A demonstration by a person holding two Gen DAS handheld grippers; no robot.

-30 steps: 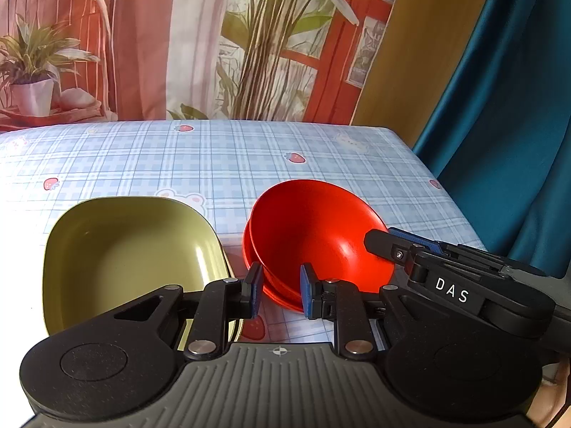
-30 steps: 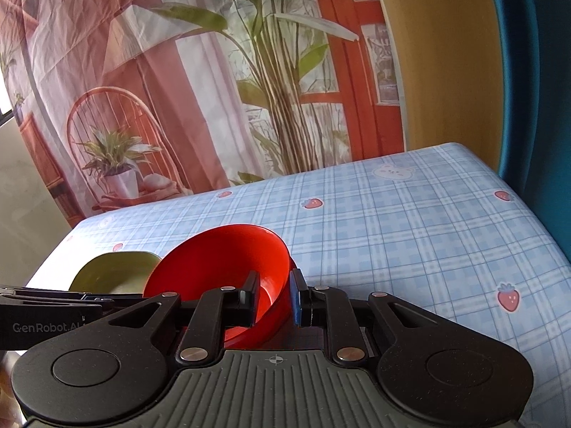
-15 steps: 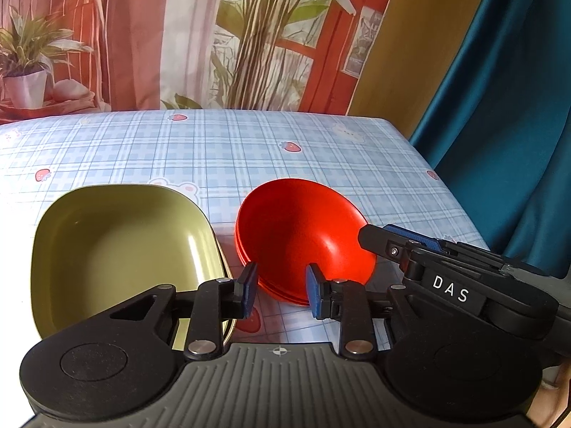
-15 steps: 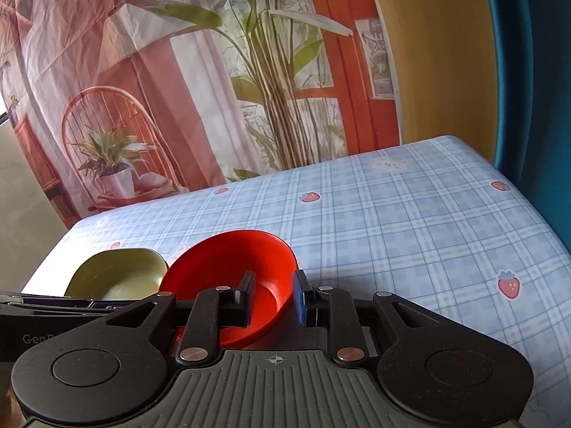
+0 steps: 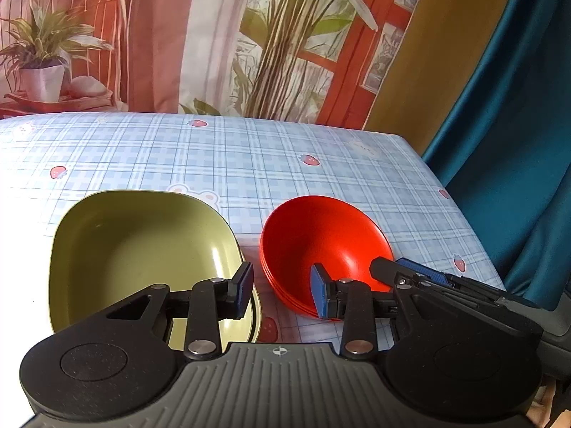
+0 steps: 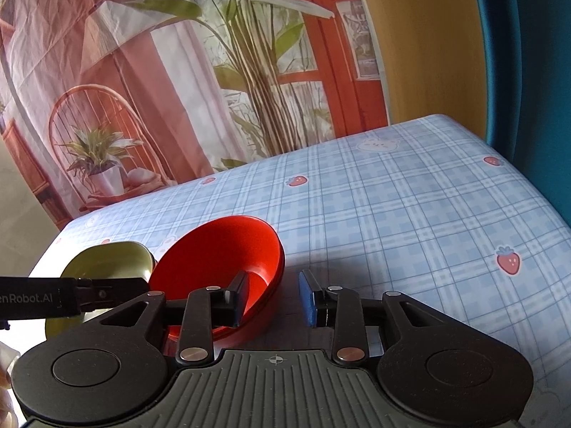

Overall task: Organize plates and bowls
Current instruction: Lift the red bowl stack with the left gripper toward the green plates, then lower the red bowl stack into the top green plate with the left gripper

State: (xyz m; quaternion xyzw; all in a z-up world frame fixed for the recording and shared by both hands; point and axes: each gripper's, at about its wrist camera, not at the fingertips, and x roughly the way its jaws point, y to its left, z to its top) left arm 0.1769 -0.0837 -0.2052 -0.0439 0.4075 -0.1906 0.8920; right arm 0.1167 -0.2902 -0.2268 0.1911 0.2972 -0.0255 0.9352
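Observation:
A stack of red bowls [image 5: 323, 246] rests on the checked tablecloth, also in the right wrist view [image 6: 221, 267]. An olive-green square dish [image 5: 142, 253] sits just left of it, also in the right wrist view [image 6: 107, 260]. My left gripper [image 5: 282, 294] is open and empty, above the gap between dish and bowls. My right gripper [image 6: 273, 297] is open around the near right rim of the red stack, its left finger inside the top bowl. It also shows in the left wrist view [image 5: 410, 273].
The blue checked tablecloth [image 6: 392, 214] spreads behind and to the right. The table's right edge [image 5: 460, 214] drops off by a teal curtain [image 5: 517, 142]. A printed backdrop hangs behind the table.
The right gripper opened and let go of the top red bowl, which now rests level on the stack. The left gripper opened wider and drew back.

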